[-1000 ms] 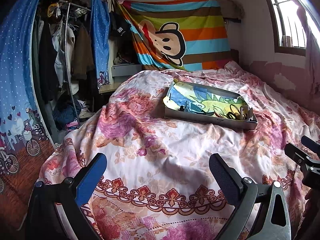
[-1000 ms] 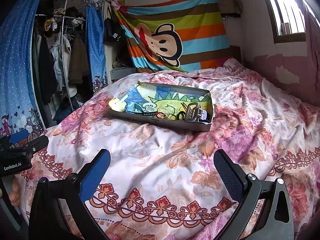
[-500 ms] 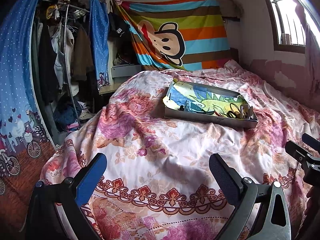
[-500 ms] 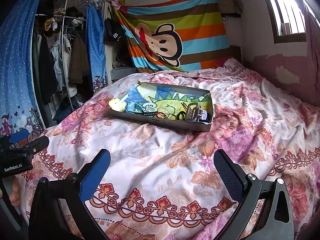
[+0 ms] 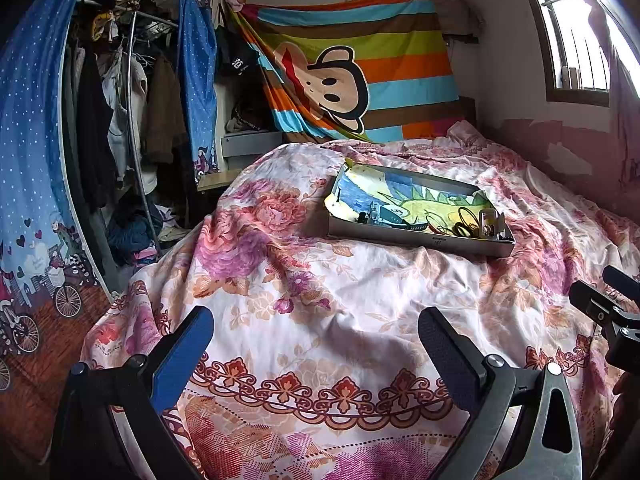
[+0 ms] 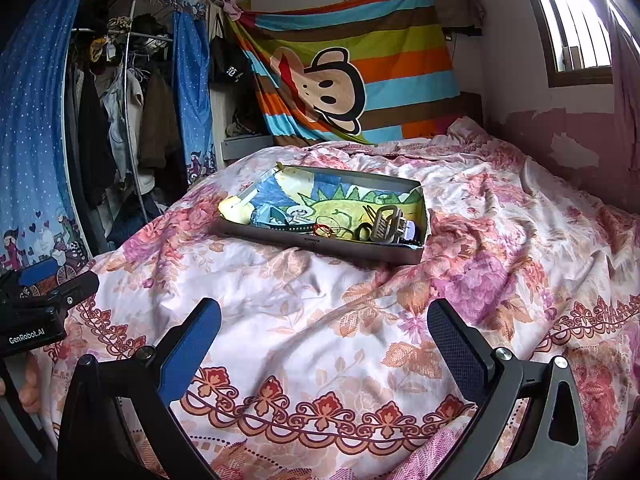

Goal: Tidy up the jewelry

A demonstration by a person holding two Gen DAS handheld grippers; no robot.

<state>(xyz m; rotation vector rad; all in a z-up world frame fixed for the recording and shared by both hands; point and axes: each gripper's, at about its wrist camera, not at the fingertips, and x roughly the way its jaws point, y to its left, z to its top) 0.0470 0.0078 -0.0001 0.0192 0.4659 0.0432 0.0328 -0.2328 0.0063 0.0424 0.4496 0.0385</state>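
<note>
Both of my grippers hang low over the near end of the bed [image 5: 360, 280], well short of the work. My left gripper [image 5: 316, 330] has its fingers spread wide with nothing between them but floral quilt; my right gripper [image 6: 324, 320] is spread just as wide, likewise holding nothing. In the right wrist view the left unit shows at the far left edge, and in the left wrist view part of the right unit shows at the far right edge. The jewelry sits in a shallow tray [image 6: 320, 246] resting on the quilt toward the middle of the bed, well apart from both grippers; its floor is lined with a cartoon dinosaur print. Inside, crowded toward the near right corner: a tan claw hair clip [image 6: 386, 222], a few dark rings or bands beside it (too small to sort one from another), a thin red loop, and a dark strap lying along the near wall. In the left view the same tray [image 5: 416, 240] lies ahead and to the right. A striped monkey blanket [image 5: 360, 76] hangs behind the bed; a clothes rack [image 5: 128, 120] stands at left.
</note>
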